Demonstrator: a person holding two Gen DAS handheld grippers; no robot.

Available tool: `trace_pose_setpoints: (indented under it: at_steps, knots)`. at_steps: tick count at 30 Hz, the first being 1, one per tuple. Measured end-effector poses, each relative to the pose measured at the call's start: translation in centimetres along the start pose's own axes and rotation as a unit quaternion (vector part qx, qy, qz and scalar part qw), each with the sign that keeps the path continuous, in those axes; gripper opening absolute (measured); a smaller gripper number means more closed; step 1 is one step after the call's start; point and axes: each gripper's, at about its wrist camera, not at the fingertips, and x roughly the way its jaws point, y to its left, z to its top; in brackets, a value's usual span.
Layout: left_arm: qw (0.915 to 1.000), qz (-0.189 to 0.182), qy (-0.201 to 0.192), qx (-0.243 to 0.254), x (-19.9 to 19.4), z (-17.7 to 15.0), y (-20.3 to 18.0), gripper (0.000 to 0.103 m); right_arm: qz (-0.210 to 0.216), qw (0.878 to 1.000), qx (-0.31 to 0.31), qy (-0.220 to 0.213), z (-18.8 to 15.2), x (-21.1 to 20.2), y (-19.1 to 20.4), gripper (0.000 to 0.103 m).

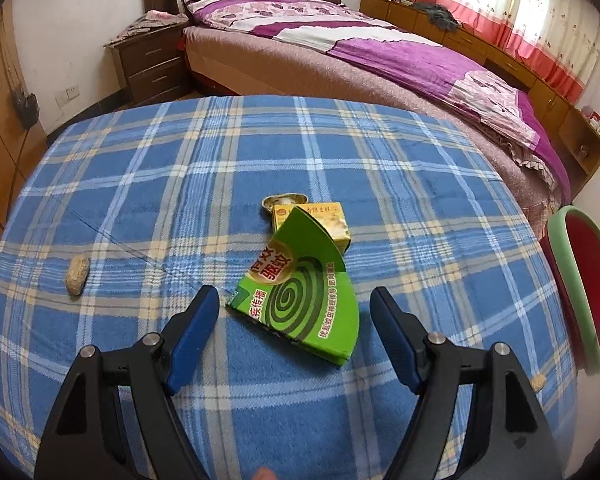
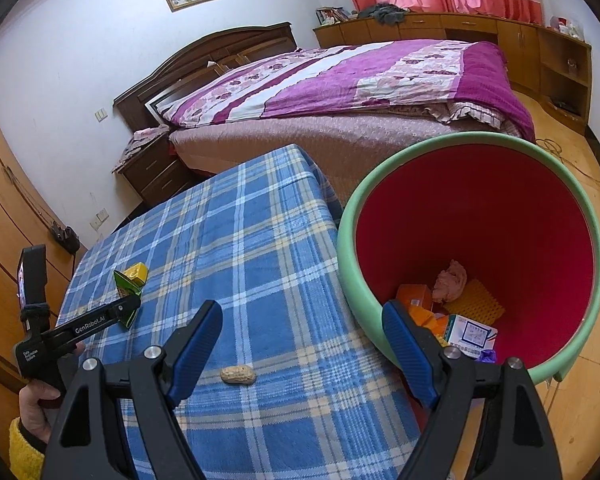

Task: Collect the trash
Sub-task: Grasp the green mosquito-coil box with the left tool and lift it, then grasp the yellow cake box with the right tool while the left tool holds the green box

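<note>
Trash lies scattered on a plaid-covered table (image 1: 180, 184) in a bedroom, as a person works two handheld grippers. The left gripper (image 1: 294, 300) hangs wide open and empty, angled down at a torn green carton (image 1: 308, 300) lying between and just beyond its fingertips, nearer the left one. A yellow box (image 1: 320, 222) and a small tin (image 1: 284, 201) sit touching the carton's far end; a peanut (image 1: 77, 275) rests well off to the left. A clean pick likely means straddling the carton's near edge before closing. The right gripper (image 2: 302, 322), also open and empty, hovers near the red bin (image 2: 480, 216) at the table's right, which already holds several scraps.
</note>
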Motion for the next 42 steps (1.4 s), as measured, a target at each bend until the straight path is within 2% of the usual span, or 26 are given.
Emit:
trace_pose_setpoints:
  at_steps: [3, 7, 13, 17, 25, 36, 42]
  knots:
    - [0.9999, 0.002, 0.003, 0.013, 0.1, 0.0, -0.2, 0.077, 0.000, 1.000, -0.003, 0.003, 0.0, 0.2, 0.3, 0.084]
    - [0.9990, 0.028, 0.002, 0.034, 0.2, -0.1, -0.7, 0.068, 0.001, 1.000, -0.006, 0.009, -0.1, 0.6, 0.9, 0.084]
    - [0.9992, 0.017, 0.000, 0.035, 0.0, -0.2, -0.4, 0.067, 0.002, 1.000, -0.013, 0.013, -0.2, 0.9, 1.8, 0.084]
    - [0.9997, 0.003, -0.006, 0.023, -0.6, -0.3, 0.5, 0.067, 0.001, 1.000, -0.024, 0.013, 0.0, 1.0, 2.8, 0.084]
    - [0.9985, 0.012, -0.054, 0.000, -2.9, 0.2, 2.8, 0.067, 0.013, 0.999, -0.046, 0.024, 0.1, 2.0, 5.6, 0.084]
    - [0.9937, 0.059, -0.073, -0.061, -3.5, 1.3, 9.1, 0.067, 0.042, 0.996, -0.076, 0.037, 0.7, 4.2, 11.5, 0.084]
    - [0.9899, 0.071, -0.081, -0.092, -2.8, 0.6, 11.6, 0.067, 0.052, 0.992, -0.096, 0.065, 0.5, 6.8, 15.3, 0.084]
